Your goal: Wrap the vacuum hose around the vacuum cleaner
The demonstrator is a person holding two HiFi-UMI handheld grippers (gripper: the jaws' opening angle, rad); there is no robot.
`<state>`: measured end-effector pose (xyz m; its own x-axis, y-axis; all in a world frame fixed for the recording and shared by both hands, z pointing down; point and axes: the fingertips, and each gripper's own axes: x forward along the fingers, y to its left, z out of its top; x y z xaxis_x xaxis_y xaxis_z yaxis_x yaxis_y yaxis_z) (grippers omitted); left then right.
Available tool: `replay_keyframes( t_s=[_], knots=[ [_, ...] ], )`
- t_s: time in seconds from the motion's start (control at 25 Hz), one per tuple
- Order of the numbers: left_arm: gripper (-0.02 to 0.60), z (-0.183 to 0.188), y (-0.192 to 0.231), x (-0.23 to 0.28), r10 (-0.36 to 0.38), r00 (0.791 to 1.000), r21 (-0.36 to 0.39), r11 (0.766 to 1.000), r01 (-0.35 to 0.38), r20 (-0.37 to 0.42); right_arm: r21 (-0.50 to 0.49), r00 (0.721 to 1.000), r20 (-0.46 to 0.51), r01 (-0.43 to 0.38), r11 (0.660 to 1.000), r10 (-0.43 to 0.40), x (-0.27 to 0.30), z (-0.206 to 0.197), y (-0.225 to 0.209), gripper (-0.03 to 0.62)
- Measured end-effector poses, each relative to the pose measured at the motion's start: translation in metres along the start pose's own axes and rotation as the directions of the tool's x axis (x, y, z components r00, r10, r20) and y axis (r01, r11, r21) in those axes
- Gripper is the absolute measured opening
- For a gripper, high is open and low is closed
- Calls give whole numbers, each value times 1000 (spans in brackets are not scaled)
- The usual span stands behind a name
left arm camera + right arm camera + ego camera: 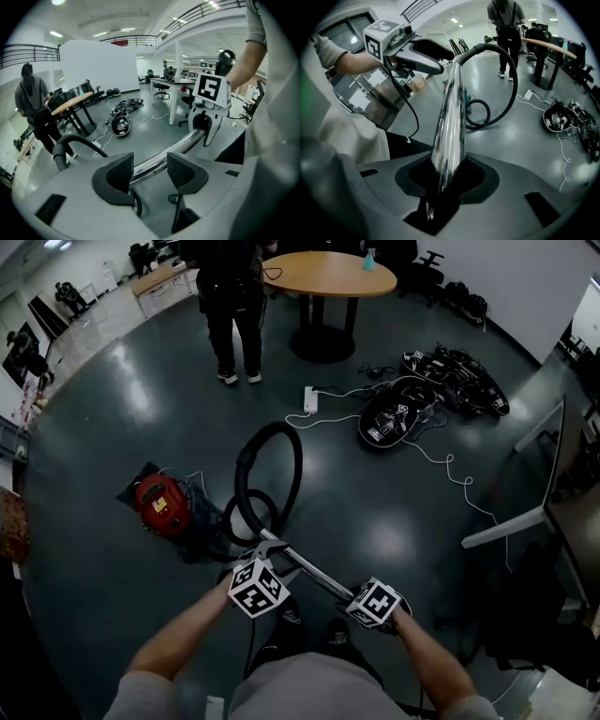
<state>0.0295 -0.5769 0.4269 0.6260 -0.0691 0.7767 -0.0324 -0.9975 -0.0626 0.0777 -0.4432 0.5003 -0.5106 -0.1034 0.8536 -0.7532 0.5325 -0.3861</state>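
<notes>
Left gripper (149,171), right gripper (447,176) pinch shiny chrome tube (451,117); slick metal may twist loose if black hose loop (272,442) tugs red vacuum (161,504).

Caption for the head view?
Left gripper and right gripper hold the chrome tube; black hose loops beside red vacuum cleaner.

I'm looking at a big open-plan office or lab hall, with a glossy dark floor (94,549), a round wooden table (323,273), and white desks (169,82) with swivel chairs (162,90). Overhead I see a railed mezzanine (136,40), strip lights (55,34) and a white partition wall (98,61).
</notes>
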Motion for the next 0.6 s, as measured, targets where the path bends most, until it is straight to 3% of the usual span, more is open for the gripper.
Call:
replay_keyframes(
  t_s=[0.16, 0.36, 0.48, 0.6],
  knots=[
    [225, 2, -1, -7, -92, 995, 132, 987, 88, 24, 8, 999, -43, 27, 1000, -27, -12, 12, 10, 140],
    [225, 2, -3, -3, -195, 981, 344, 920, 187, -10, -31, 984, -152, 86, 996, -89, -28, 19, 14, 140],
    [225, 0, -11, 2, -283, 958, 399, 873, 280, -52, -86, 969, -222, 90, 992, -107, -35, 17, 9, 140],
    [225, -3, -13, 5, -350, 932, 393, 847, 358, -94, -160, 953, -277, 81, 984, -123, -40, 21, 1, 140]
  ],
)
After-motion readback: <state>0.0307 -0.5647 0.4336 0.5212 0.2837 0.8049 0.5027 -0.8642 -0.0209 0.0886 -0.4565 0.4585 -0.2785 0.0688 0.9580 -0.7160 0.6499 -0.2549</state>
